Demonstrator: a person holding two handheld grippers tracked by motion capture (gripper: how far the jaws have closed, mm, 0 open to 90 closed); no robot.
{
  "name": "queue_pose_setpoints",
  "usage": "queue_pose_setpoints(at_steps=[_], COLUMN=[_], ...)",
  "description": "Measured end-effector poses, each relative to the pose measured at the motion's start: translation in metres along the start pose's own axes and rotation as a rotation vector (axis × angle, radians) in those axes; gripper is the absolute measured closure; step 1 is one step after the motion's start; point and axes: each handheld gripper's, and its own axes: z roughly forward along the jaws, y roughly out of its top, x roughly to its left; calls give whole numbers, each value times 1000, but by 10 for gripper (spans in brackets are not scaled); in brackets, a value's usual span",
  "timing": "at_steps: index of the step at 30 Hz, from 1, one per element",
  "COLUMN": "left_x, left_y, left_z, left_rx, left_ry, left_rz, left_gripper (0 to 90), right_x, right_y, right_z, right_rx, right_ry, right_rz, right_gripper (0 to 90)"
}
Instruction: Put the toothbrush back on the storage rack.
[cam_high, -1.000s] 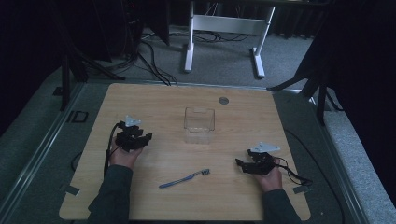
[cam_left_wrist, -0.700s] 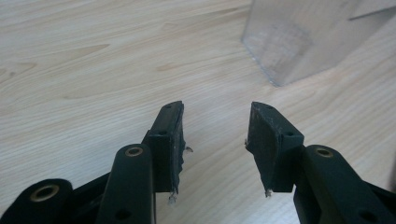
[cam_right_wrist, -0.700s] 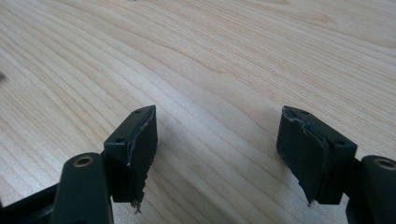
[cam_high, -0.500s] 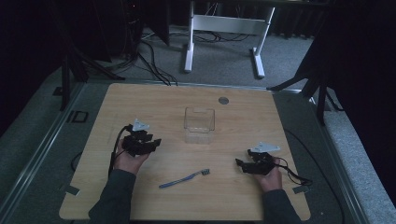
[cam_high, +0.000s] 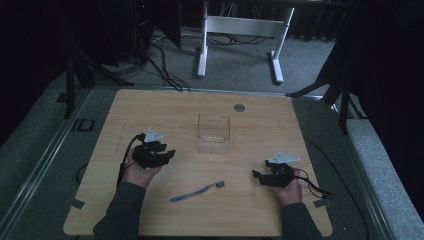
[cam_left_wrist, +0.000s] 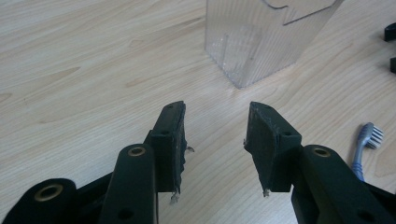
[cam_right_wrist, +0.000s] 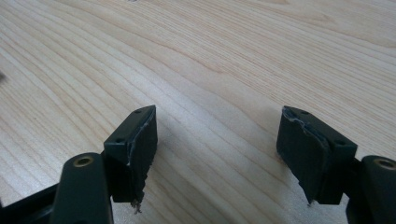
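Toothbrush (cam_left_wrist: 366, 144) bristles beside left hand-held gripper (cam_left_wrist: 215, 140)

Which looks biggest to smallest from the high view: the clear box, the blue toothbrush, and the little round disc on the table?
1. Clear box: bulkiest.
2. Blue toothbrush: about as long as the box, but far thinner.
3. Round disc: smallest, though farthest from the camera.

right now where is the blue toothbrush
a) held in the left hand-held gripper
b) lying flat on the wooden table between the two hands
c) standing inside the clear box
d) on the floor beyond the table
b: the blue toothbrush lies flat on the wooden table, nearer the person than the clear box, with the left hand-held gripper and right hand-held gripper open and apart from it.
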Motion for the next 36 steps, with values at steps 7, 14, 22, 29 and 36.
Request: queue_pose_setpoints(at_steps=[7,14,22,29,36], left_x=[-3,-8,-14,-17,-21], left_y=[1,3,6,7,7], left_z=[-1,-3,-5,-3,-2], left_rx=[11,19,32,44,55], left_ry=[-17,-29,-44,-57,-73], left_rz=[33,59,95,116,139], left_gripper=[579,576,576,576,571], right_x=[0,0,0,0,0], right_y=[0,0,0,0,0], right_z=[0,0,0,0,0], right_rx=[0,0,0,0,0], right_ry=[0,0,0,0,0], right_rz=[0,0,0,0,0], right_gripper=[286,286,286,286,286])
